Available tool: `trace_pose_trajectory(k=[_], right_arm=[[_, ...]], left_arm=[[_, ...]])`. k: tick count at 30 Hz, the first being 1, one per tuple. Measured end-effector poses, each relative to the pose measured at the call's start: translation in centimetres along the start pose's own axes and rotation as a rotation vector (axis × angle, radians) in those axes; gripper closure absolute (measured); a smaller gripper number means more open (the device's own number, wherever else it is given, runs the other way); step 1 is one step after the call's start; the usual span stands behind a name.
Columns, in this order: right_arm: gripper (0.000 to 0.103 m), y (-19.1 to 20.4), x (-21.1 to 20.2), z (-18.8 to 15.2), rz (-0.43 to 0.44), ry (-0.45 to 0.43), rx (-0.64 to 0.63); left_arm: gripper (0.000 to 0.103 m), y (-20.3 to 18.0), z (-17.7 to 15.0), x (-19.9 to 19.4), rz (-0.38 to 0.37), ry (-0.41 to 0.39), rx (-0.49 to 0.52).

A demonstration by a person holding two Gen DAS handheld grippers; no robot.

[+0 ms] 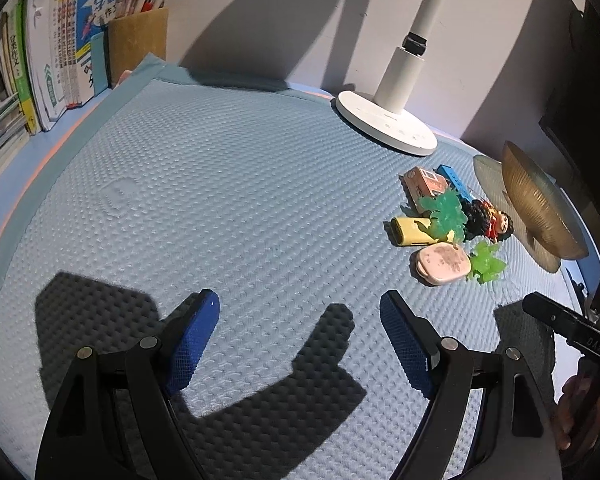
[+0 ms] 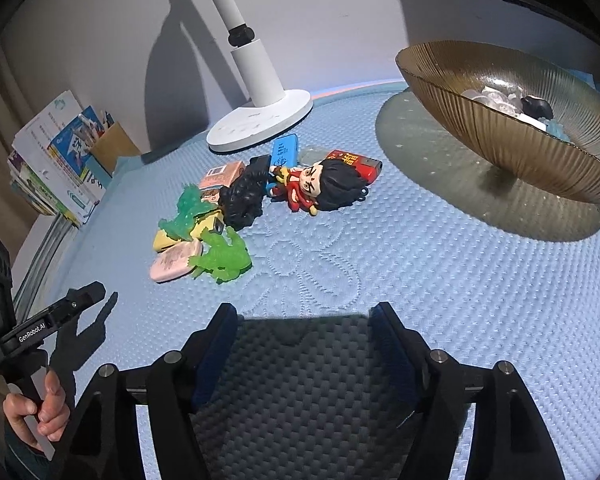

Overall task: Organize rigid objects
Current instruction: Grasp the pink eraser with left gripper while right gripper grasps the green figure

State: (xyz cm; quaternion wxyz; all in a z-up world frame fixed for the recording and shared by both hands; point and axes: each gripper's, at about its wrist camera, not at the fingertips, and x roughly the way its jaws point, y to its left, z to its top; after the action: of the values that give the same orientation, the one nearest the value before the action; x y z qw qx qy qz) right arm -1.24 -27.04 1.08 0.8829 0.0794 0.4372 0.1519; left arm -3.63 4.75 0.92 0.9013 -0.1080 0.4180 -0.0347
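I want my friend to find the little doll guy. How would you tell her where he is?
Find the white lamp base at the back of the blue mat. In front of it lies a small heap of toys and erasers, to the left of the brown glass bowl. The doll lies at the heap's bowl side: the only figure with a face, big black hair and red clothes.

Quilted matt cloth mat (image 2: 420,264); beside lamp base (image 2: 260,124), glossy white plastic; ribbed amber glass bowl (image 2: 480,120); translucent green plastic toys (image 2: 224,258).
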Motion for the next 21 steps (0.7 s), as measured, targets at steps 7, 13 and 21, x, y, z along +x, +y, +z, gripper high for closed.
trace_pose_trajectory(k=[7, 13, 21], right_arm=[[0.028, -0.1, -0.1, 1.4, 0.14, 0.073, 0.093], [0.028, 2.2, 1.0, 4.0, 0.081, 0.068, 0.002], [0.033, 4.8, 4.7, 4.1, 0.055, 0.102, -0.096]], left_arm=[[0.022, -3.9, 0.7, 0.1, -0.077, 0.057, 0.185], [0.022, -8.2, 2.4, 2.4, -0.172, 0.129, 0.366], [0.034, -9.8, 2.7, 5.2, -0.205, 0.165, 0.403]])
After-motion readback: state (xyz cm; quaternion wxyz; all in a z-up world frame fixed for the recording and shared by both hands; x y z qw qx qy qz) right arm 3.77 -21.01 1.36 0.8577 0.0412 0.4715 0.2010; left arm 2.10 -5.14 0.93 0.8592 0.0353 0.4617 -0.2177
